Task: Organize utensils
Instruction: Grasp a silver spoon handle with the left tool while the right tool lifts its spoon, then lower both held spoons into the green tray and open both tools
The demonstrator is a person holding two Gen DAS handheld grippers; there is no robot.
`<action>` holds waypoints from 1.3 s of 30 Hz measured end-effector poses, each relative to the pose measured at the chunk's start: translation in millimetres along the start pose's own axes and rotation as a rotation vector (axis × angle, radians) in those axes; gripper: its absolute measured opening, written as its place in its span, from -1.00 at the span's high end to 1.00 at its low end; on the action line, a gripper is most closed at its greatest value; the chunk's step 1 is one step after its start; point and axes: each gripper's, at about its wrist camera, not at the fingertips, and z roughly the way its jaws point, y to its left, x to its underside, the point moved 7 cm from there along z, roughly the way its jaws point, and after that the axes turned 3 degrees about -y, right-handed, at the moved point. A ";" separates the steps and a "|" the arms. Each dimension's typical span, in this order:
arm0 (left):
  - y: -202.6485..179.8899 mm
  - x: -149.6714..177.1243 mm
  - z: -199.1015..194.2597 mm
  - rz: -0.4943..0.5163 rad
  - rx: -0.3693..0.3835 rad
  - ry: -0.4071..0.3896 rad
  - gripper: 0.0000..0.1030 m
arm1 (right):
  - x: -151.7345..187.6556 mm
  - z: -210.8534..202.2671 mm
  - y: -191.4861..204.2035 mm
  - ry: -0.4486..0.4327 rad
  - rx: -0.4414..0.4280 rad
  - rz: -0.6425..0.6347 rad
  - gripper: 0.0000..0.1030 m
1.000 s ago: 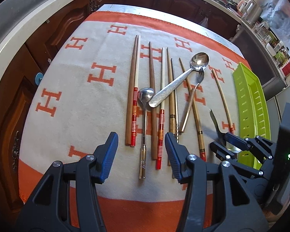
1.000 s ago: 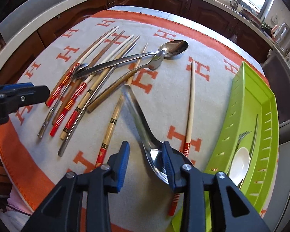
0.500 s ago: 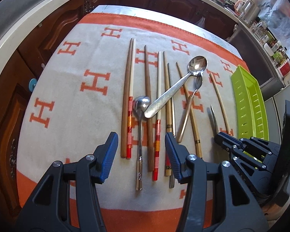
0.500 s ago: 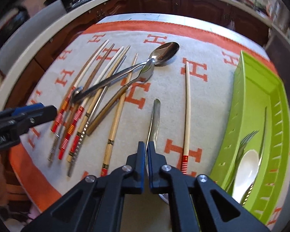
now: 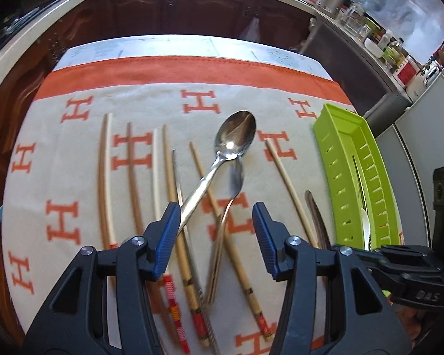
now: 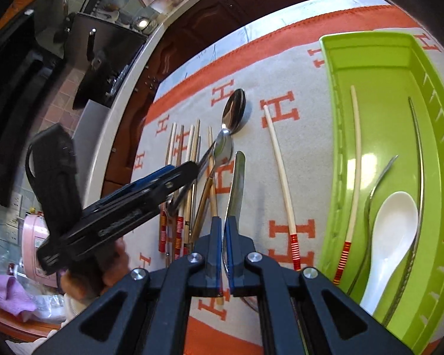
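Observation:
My right gripper [image 6: 223, 224] is shut on a metal spoon [image 6: 235, 183]; its flat handle points away from me, held above the cloth. My left gripper [image 5: 214, 216] hangs open over two crossed metal spoons, a large one [image 5: 236, 133] and a smaller one [image 5: 235, 177], with nothing between its pads. Several chopsticks [image 5: 133, 177] lie side by side on the cloth, and a single one [image 6: 281, 171] lies nearer the green tray [image 6: 370, 59]. In the tray are a white spoon [image 6: 393, 222], a fork [image 6: 376, 183] and a chopstick [image 6: 356, 148].
An orange-and-cream cloth with H marks [image 5: 198, 103] covers the table. Dark wooden cabinets and a counter [image 5: 192, 9] curve round the far side. A person's hand [image 6: 88, 275] holds the left gripper at the near left edge.
My right gripper closed on the metal spoon, rolled and rose with it toward the tray side. My left gripper slid right, from over the chopsticks to over the crossed spoons.

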 end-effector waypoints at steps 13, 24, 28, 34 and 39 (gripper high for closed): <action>-28.7 -20.7 56.6 0.073 -0.036 0.025 0.81 | -1.9 -23.1 -28.0 -0.030 -0.043 0.073 0.95; -41.4 -19.5 35.7 0.040 -0.010 0.023 0.99 | -1.6 -44.2 -37.4 -0.073 -0.096 0.122 0.95; -63.2 -13.9 4.4 0.042 0.072 0.026 0.99 | -1.7 -58.0 -39.2 -0.102 -0.111 0.132 0.95; -107.6 -7.4 -32.1 0.039 0.168 0.027 0.98 | 2.6 -81.2 -50.9 -0.148 -0.087 0.164 0.95; -152.6 -5.5 -44.6 0.038 0.201 0.027 0.98 | 8.1 -99.7 -73.4 -0.188 -0.023 0.214 0.95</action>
